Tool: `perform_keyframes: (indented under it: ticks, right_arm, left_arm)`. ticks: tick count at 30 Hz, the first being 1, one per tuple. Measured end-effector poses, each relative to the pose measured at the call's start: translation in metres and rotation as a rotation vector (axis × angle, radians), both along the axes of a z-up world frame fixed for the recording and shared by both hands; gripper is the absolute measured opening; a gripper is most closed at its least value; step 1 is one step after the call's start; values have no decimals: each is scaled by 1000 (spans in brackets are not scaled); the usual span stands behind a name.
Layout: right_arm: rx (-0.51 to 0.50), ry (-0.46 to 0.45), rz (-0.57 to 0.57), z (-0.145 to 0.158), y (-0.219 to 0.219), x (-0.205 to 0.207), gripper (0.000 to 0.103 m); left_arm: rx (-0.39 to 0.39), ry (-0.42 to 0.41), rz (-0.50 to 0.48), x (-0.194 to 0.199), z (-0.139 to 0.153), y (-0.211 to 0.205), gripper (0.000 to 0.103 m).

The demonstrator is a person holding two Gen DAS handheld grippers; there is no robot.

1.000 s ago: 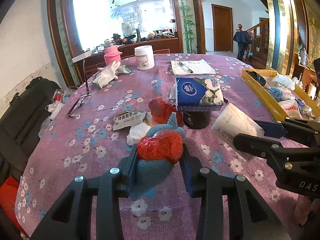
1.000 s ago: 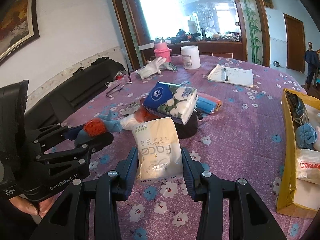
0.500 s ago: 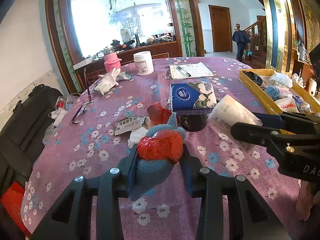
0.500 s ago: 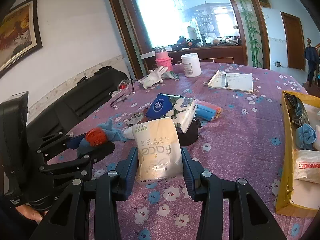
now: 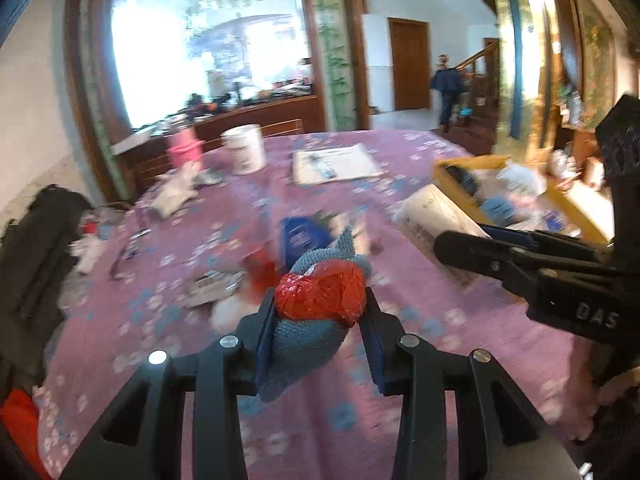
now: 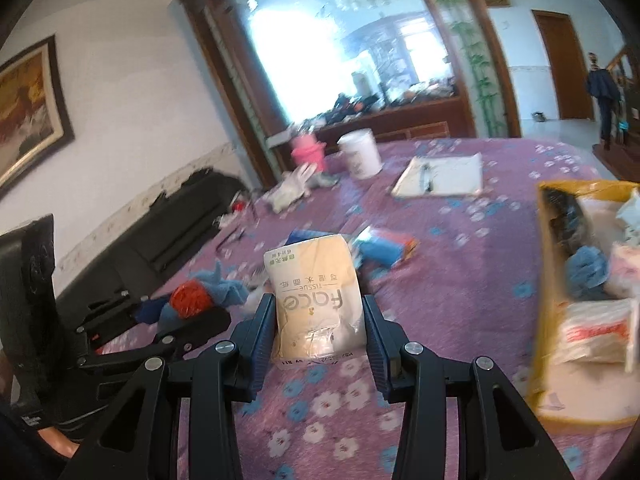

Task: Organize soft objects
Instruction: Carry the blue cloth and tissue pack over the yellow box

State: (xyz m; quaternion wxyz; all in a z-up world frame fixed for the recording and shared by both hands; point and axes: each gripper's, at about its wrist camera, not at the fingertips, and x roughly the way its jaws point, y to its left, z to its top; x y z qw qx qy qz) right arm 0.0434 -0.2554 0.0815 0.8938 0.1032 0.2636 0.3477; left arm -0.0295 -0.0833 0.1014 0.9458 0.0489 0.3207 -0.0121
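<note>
Left gripper clamping blue knit cloth with red plastic wad, lower centre of frame, sitting above purple floral desk. Right gripper pinching white tissue pack at frame centre, part-open around it. Yellow tray lying at right edge, holding soft items.

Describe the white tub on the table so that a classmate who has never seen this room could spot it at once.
Start at the big window behind the round purple flowered table. At the table's far edge, just below the window, stands the white tub, upright. A pink container stands to its left; the tub is the plain white cylinder of the two.
</note>
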Motion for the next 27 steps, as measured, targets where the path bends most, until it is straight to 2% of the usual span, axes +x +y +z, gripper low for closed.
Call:
perform_keyframes:
  ticks: [8, 14, 17, 20, 27]
  right_arm:
    - [34, -18, -287, 35, -93, 47, 45]
    - [-92, 17, -586, 22, -145, 77, 45]
    - [-146, 58, -662, 15, -161, 86, 45]
    - [-216, 56, -738, 14, -175, 89, 45]
    - [-260, 115, -786, 6, -198, 92, 45]
  left_arm:
    - [-55, -7, -184, 34, 35, -68, 38]
    - [-75, 19, -286, 67, 43, -125, 38]
    - [-81, 47, -319, 88, 37, -153, 38]
    - [-86, 78, -338, 109, 24, -177, 38]
    - [-90, 177, -321, 158, -19, -213, 37]
